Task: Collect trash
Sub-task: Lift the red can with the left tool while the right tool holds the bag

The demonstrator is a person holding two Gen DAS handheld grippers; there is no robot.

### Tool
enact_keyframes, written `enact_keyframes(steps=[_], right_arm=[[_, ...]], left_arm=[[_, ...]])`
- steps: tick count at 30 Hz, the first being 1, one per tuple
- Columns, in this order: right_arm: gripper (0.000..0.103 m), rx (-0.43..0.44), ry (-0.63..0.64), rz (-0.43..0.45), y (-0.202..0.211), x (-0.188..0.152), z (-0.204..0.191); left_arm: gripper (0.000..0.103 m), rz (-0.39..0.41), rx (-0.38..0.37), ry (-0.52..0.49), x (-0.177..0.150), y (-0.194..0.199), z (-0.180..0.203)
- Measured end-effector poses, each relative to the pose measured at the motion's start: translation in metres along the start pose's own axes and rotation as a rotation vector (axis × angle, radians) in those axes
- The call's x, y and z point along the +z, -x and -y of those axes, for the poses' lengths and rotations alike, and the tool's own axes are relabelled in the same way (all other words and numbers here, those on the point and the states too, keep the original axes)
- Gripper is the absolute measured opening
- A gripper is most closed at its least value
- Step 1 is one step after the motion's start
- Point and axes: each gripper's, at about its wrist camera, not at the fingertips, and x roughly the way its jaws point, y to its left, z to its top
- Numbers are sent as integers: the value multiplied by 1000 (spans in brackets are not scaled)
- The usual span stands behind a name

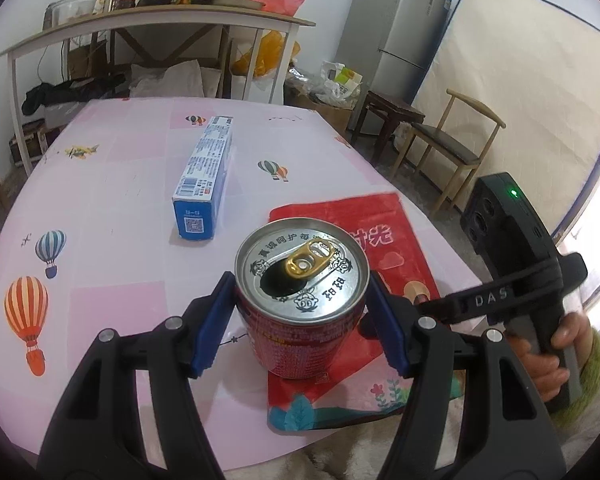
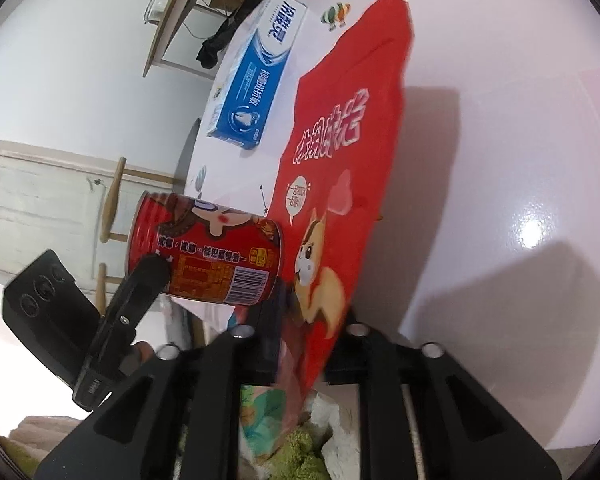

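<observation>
A fridge (image 1: 396,24), mattress (image 1: 520,92) and wooden chair (image 1: 448,136) stand beyond.

Shiny metal can (image 1: 302,280), glossy plastic snack pouch (image 2: 340,128), printed cardboard box (image 1: 204,176), glossy smooth tablecloth (image 1: 120,240).

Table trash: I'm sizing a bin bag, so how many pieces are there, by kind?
Drink can: 1
Red snack pouch: 1
Blue toothpaste box: 1
Total: 3

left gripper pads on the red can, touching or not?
Touching. The left wrist view shows both blue pads of the left gripper pressed against the sides of the red can, no gap.
</observation>
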Motion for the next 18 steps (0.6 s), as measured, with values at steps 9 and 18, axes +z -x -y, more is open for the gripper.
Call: enact_keyframes(steps=[9, 18], right_arm=[[4, -53, -27, 203, 69, -7, 7], [4, -6, -155, 462, 162, -37, 64]], left_arm=[[62, 53, -4, 20, 18, 17, -2], [62, 50, -90, -55, 54, 6, 43]])
